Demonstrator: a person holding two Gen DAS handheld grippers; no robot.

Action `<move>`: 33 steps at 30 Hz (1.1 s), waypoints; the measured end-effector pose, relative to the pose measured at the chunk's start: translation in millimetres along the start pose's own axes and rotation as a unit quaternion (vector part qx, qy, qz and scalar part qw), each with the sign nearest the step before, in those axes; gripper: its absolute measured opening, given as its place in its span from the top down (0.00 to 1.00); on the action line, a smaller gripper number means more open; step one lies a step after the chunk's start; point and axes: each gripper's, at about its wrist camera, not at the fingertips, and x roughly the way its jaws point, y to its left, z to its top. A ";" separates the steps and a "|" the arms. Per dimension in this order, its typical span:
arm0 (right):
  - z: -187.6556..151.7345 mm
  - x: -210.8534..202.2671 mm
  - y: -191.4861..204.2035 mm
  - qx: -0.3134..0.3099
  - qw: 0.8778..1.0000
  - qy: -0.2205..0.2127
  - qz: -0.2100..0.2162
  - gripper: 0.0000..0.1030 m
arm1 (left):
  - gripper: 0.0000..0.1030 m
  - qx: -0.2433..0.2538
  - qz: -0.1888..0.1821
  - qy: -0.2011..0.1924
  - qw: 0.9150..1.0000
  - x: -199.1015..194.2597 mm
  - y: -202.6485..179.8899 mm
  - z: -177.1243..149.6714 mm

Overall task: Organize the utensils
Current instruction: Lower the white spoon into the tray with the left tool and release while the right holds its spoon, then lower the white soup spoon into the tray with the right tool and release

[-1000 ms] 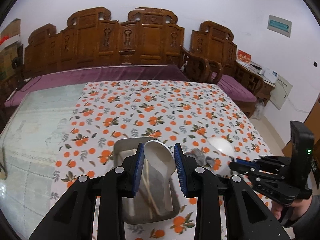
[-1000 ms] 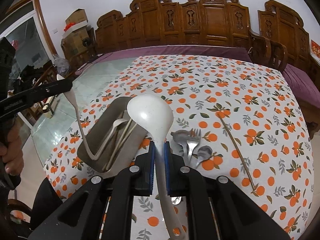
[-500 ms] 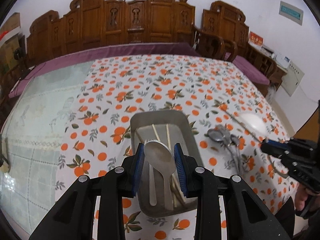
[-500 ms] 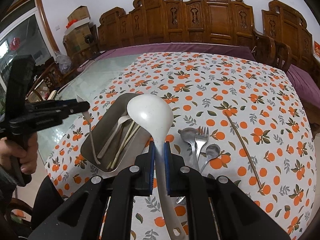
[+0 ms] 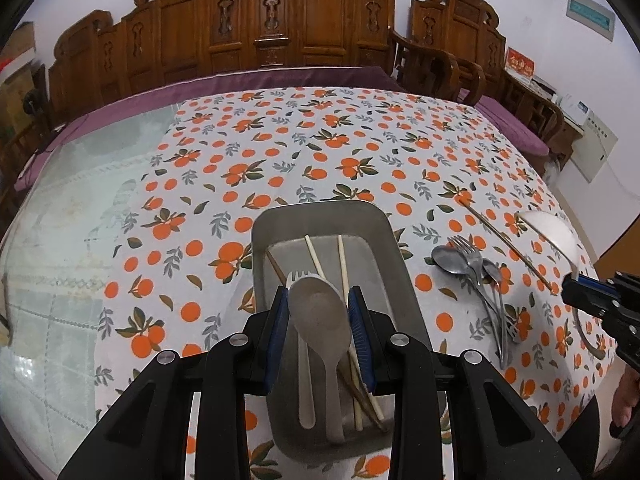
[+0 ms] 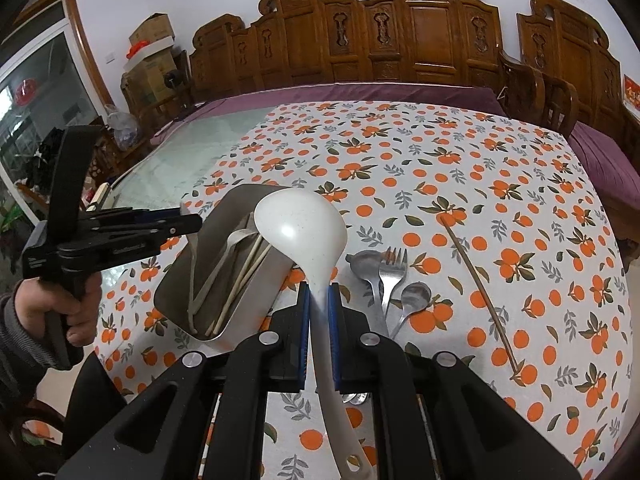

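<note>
At the far left the left gripper (image 5: 320, 300) hangs above the metal tray (image 5: 320, 210), and its jaws stand about as wide as the bowl of the pale spoon (image 5: 320, 320) and seem to pinch it by its two edges. The handle of this spoon reaches down into the tray, among the chopsticks (image 5: 342, 264) and the white fork (image 5: 296, 280) that lie there. I think such a hold on a curved bowl is weak. If the jaws open while the spoon is high, it may fall hard, jump against the tray wall, or come to rest across the other pieces. More to the right, the right gripper (image 6: 318, 292) has its jaws narrow and closed on the neck of the white ladle (image 6: 300, 228), whose big bowl is in the air just beside the near corner of the tray. The two grippers are near each other here, so the ladle could strike the tray rim or the left gripper if both go in together. Further right, two metal spoons (image 6: 362, 262) and a metal fork (image 6: 394, 268) lie touching on the tablecloth (image 6: 440, 140), and one could drag the others. Last, the loose chopstick (image 6: 480, 300) lies apart; being thin, it may roll.
</note>
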 end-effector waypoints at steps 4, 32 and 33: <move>-1.5 1.3 -1.4 0.003 1.000 0.003 0.000 0.90 | 0.72 -0.004 -0.001 0.009 1.000 13.9 0.5 3.9; 12.8 19.2 41.9 -0.017 0.999 0.010 0.026 0.90 | 0.29 -0.019 0.014 -0.007 1.000 -20.1 27.6 -5.6; 14.4 21.0 46.6 -0.021 0.999 0.011 0.028 0.90 | 0.29 -0.017 0.017 -0.009 1.000 -23.2 28.8 -6.7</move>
